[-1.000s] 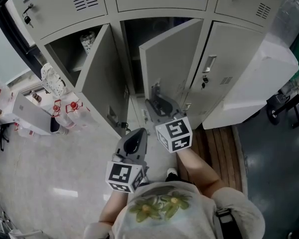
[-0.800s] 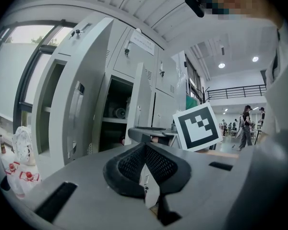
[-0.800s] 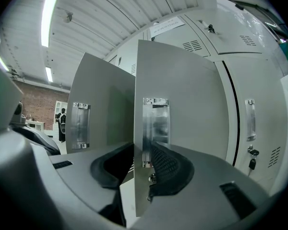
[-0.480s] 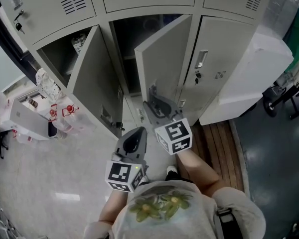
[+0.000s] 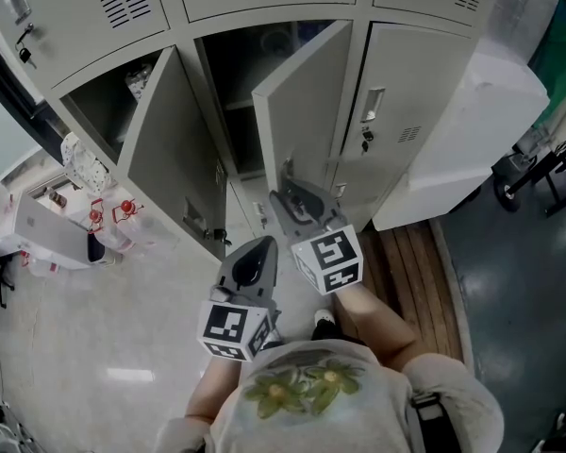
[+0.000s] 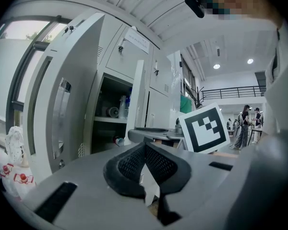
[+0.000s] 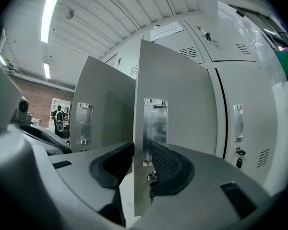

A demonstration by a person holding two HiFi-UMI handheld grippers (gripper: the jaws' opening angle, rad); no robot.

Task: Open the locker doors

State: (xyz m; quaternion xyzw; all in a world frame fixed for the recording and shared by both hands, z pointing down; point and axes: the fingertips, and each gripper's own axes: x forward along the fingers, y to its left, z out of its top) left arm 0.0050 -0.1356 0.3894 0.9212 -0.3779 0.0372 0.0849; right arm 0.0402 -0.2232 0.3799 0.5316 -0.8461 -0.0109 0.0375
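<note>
Light: bright and even, from ceiling tubes (image 7: 50,13) overhead.
Glare: pale sheen on the floor (image 5: 127,376).
Shadow: open locker interior (image 5: 250,83) is dark.
Distortion: both gripper views are fisheye with black corners.
Focus: nearest foreground is soft.

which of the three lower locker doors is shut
The right door, flat in its frame; the left door and middle door stand swung out.

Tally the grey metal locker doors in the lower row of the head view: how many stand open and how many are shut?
Open grey metal locker doors: 2, the left door and the middle door
Shut grey metal locker doors: 1, the right door
Total: 3
</note>
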